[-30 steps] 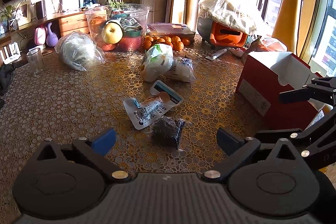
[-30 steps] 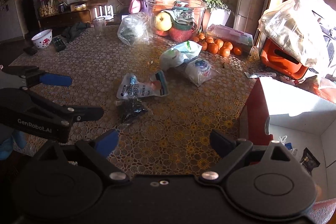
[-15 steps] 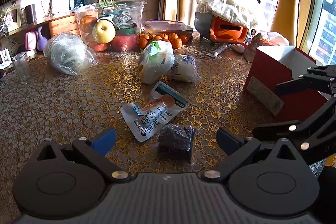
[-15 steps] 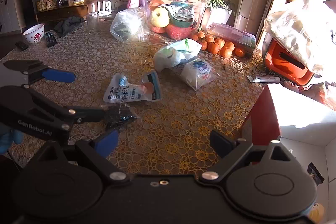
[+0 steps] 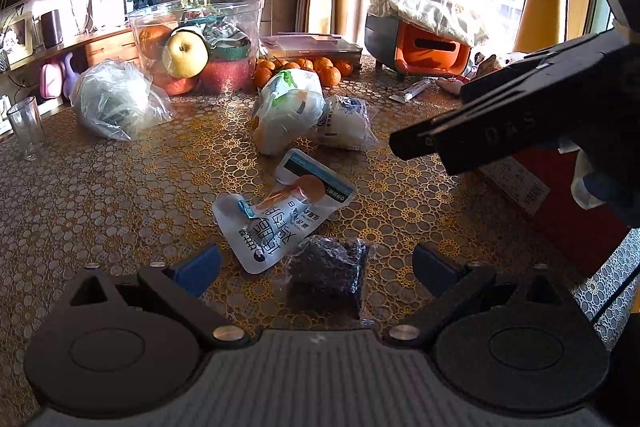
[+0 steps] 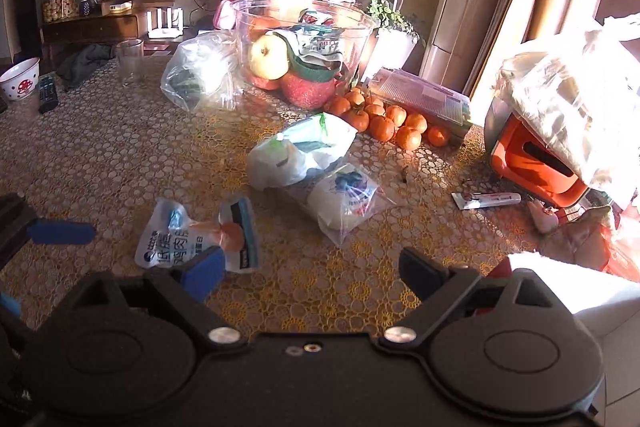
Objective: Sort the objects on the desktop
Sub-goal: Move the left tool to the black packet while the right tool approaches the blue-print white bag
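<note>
A small dark packet (image 5: 328,273) lies on the patterned tablecloth between the spread fingers of my left gripper (image 5: 316,265), which is open and not touching it. Just beyond lies a white food pouch (image 5: 280,215) with blue print, also in the right wrist view as the pouch (image 6: 188,231). My right gripper (image 6: 310,271) is open and holds nothing, hovering over the cloth beside the pouch. One of its black fingers (image 5: 480,131) crosses the right of the left wrist view. The red box (image 5: 560,219) stands at the right; its white flap (image 6: 580,291) shows.
Two white bags (image 6: 300,155) lie mid-table. Behind them are loose oranges (image 6: 384,119), a clear fruit bowl (image 6: 304,39), a plastic bag (image 6: 200,71) and a glass (image 6: 130,61). A tube (image 6: 486,200) and an orange appliance (image 6: 532,163) sit at the right.
My left gripper has moved forward, so the dark packet now lies between its fingers. My right gripper has swung left and forward, away from the box and over the table.
</note>
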{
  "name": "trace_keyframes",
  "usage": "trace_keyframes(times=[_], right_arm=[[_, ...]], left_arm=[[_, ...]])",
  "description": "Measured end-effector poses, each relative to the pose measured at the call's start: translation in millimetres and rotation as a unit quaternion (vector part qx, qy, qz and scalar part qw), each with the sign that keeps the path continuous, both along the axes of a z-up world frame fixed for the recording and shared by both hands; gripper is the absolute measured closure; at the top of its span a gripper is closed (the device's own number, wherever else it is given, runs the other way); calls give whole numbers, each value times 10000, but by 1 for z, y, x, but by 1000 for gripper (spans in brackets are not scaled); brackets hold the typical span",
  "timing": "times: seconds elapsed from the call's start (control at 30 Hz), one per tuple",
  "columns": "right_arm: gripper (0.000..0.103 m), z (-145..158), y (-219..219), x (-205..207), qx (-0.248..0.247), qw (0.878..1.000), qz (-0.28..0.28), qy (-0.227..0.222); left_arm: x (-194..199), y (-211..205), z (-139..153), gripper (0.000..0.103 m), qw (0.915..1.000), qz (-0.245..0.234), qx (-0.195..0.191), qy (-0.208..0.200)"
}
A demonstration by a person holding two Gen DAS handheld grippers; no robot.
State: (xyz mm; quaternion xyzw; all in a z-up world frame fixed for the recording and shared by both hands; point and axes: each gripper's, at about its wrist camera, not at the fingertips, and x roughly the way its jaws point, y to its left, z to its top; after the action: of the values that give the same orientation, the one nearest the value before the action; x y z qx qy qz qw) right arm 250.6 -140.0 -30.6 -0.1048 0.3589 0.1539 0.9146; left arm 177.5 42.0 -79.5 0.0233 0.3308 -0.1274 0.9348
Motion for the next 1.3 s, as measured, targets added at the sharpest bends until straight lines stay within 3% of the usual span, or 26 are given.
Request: trace_keyframes(times=[0.33, 0.87, 1.1, 1.3], right_arm=[[9, -17, 3, 54, -33, 9991, -384, 167], [9, -43, 15, 99, -123, 9982, -402, 422], [1, -53, 21, 113, -202, 9984, -339, 405], [0, -63, 21, 129, -202, 9983, -316, 456]], left_arm=[[5, 0, -10, 1, 10000, -60, 20, 59], [15, -6, -19, 1, 9998, -163, 126, 13], [17, -10, -23, 1, 9994, -242, 229, -37], [20, -13, -27, 1, 9992, -290, 260, -2]])
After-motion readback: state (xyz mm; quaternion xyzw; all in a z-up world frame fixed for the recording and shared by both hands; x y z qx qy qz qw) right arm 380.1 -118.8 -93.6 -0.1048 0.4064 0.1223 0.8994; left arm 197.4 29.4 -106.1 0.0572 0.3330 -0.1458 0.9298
